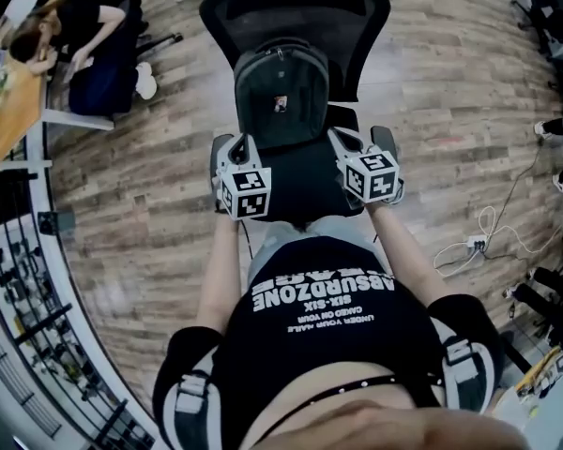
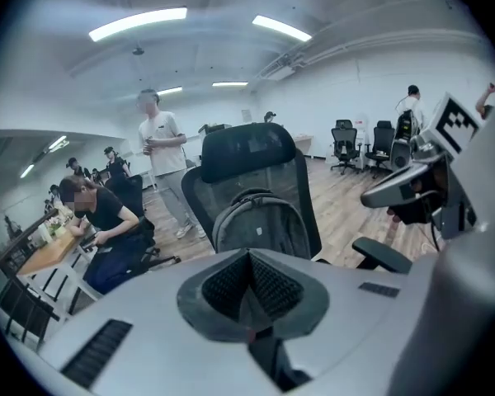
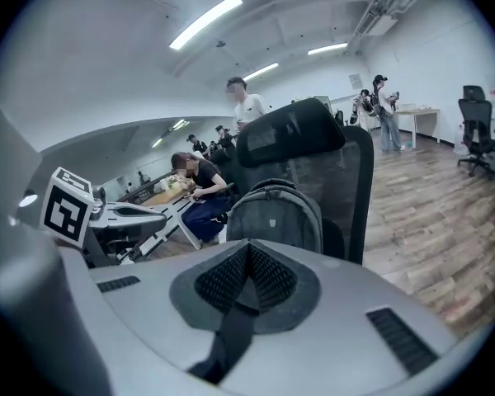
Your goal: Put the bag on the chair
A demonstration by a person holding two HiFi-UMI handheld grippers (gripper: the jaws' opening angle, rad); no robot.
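Note:
A dark grey backpack (image 1: 281,92) stands upright on the seat of a black mesh office chair (image 1: 296,7), leaning on its backrest with its front toward me. My two grippers hover side by side over the seat's front edge, a short way off the bag. The left gripper (image 1: 233,148) has its jaws together, with the bag (image 2: 260,225) and chair (image 2: 247,151) ahead of it (image 2: 249,258). The right gripper (image 1: 364,144) is also closed, and nothing of the bag (image 3: 274,213) sits between its pads (image 3: 249,250). A dark strip shows below each pair of jaws; I cannot tell what it is.
A person (image 1: 84,36) sits at a desk (image 1: 14,111) to the far left. Another person (image 2: 161,151) stands behind the chair. Cables and a power strip (image 1: 474,242) lie on the wooden floor at right. Racks (image 1: 19,279) line the left. More office chairs (image 2: 344,143) stand far off.

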